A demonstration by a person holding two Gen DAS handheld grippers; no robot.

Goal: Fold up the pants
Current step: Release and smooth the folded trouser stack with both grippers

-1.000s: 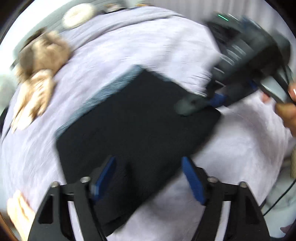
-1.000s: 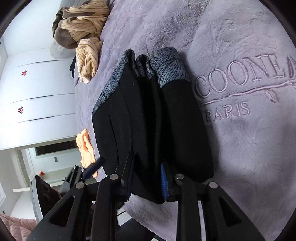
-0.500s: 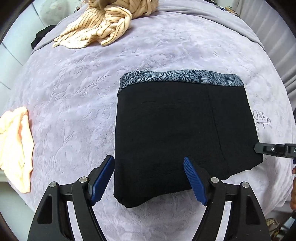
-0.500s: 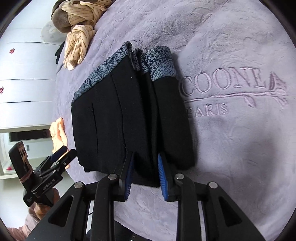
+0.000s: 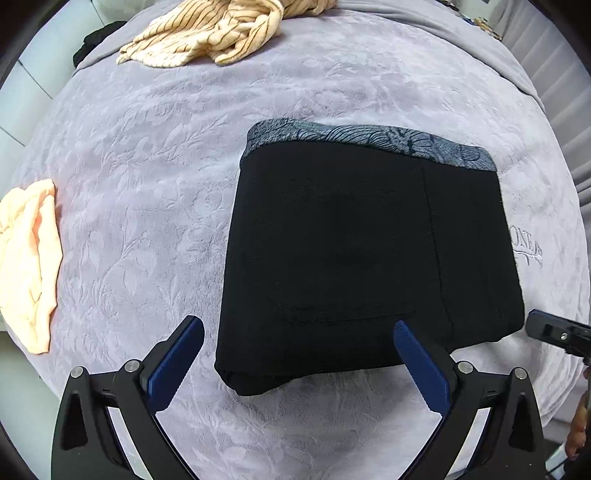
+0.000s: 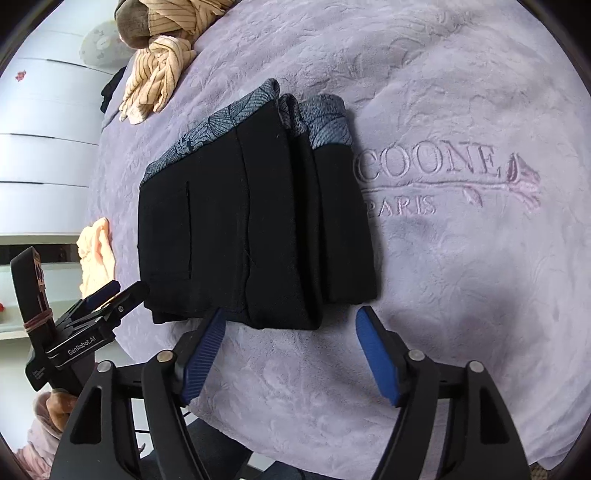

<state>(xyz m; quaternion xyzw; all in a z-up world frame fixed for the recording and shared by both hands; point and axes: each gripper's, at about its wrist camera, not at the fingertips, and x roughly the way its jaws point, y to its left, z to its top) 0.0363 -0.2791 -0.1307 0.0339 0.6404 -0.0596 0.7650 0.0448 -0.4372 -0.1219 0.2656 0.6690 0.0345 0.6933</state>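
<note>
Pants (image 5: 369, 258): black, folded into thick rectangle, patterned grey waistband at far edge; lie flat mid-frame on lilac blanket (image 5: 147, 177).
Left gripper (image 5: 299, 362): low in frame, level, jaws spread wide, holding nothing, straddling near edge of pants.
Right gripper (image 6: 291, 350): bottom centre, jaws spread, empty, just short of pants' near edge.
Striped garment (image 5: 210, 33): top of frame.
Peach cloth (image 5: 26, 266): left edge.

The folded pants (image 5: 362, 258) lie flat on the bed (image 5: 147, 192), their waistband at the far edge. Beyond them, at the far end of the bed, sits a crumpled striped garment (image 5: 218, 33). A small cloth (image 5: 26, 262) lies well off to the left, at the bed's edge. The left claw (image 5: 299, 362) hovers over the near edge of the pants, jaws spread; the right claw (image 6: 291, 350) hangs just before the pants' end, also spread, with stitched lettering (image 6: 424, 181) on the bed right of the pants.
</note>
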